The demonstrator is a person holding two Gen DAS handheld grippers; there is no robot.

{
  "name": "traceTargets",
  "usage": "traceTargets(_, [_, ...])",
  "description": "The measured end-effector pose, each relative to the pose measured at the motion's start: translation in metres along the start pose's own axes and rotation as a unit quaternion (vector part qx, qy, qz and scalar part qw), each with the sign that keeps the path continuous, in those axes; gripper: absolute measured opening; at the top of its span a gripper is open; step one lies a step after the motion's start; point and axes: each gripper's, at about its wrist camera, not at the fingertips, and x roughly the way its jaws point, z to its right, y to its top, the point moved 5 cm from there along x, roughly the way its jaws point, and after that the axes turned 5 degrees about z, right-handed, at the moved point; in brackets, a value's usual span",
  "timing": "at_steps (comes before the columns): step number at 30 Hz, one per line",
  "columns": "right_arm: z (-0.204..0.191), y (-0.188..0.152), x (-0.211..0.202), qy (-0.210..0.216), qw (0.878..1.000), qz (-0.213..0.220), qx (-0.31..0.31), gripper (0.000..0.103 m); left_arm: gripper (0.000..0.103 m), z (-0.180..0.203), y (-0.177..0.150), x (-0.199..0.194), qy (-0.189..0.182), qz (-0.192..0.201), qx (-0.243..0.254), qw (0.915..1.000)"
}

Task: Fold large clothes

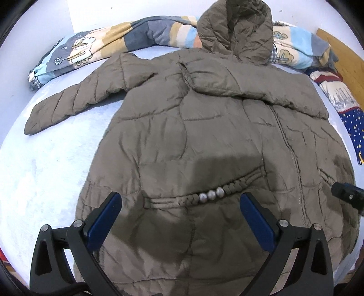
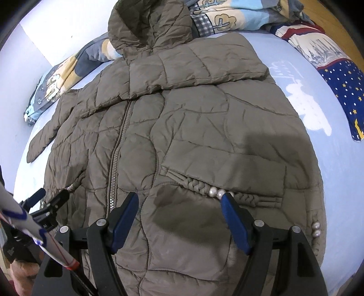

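Observation:
An olive-brown quilted hooded jacket (image 1: pixel 204 127) (image 2: pixel 204 113) lies front up on the pale blue bed sheet (image 1: pixel 45 170) (image 2: pixel 336 164). Its hood (image 1: pixel 236 29) (image 2: pixel 147 25) points to the far side. One sleeve (image 1: pixel 68 107) (image 2: pixel 45 134) stretches out to the left; the other sleeve (image 1: pixel 250 86) (image 2: pixel 193 68) is folded across the chest. My left gripper (image 1: pixel 180 200) (image 2: pixel 52 202) hovers open over the lower left pocket with its pearl trim (image 1: pixel 211 193). Over the lower right pocket and its pearls (image 2: pixel 216 193), my right gripper (image 2: pixel 179 198) (image 1: pixel 345 193) stands open. Nothing sits between either pair of fingers.
A patterned blanket (image 1: pixel 102 45) (image 2: pixel 227 16) is bunched along the far edge of the bed. A dark blue cloth with stars (image 1: pixel 355 127) (image 2: pixel 341 86) lies at the right. A wooden surface (image 1: pixel 341 50) shows beyond it. A person's hand (image 2: pixel 22 273) holds the left gripper.

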Motion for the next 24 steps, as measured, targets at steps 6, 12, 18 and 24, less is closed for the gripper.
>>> traceTargets(6, [-0.006,-0.001,0.003,-0.003,1.0,-0.001,-0.012,0.079,0.103,-0.035,0.028,-0.017,0.013,0.04,-0.022,0.9989])
traceTargets(12, [-0.01,-0.006,0.006,-0.005,1.0,-0.006,-0.027,0.079,0.103,-0.139,0.068,-0.022,0.047,0.078,-0.142,0.9858])
traceTargets(18, [-0.017,-0.008,0.009,-0.005,0.999,-0.009,-0.04,0.079,0.103,-0.274,0.07,0.001,0.039,0.087,-0.298,0.9497])
traceTargets(24, [-0.021,-0.011,0.012,-0.002,0.999,-0.017,-0.044,0.079,0.076,-0.383,0.037,0.024,0.002,0.092,-0.468,0.8787])
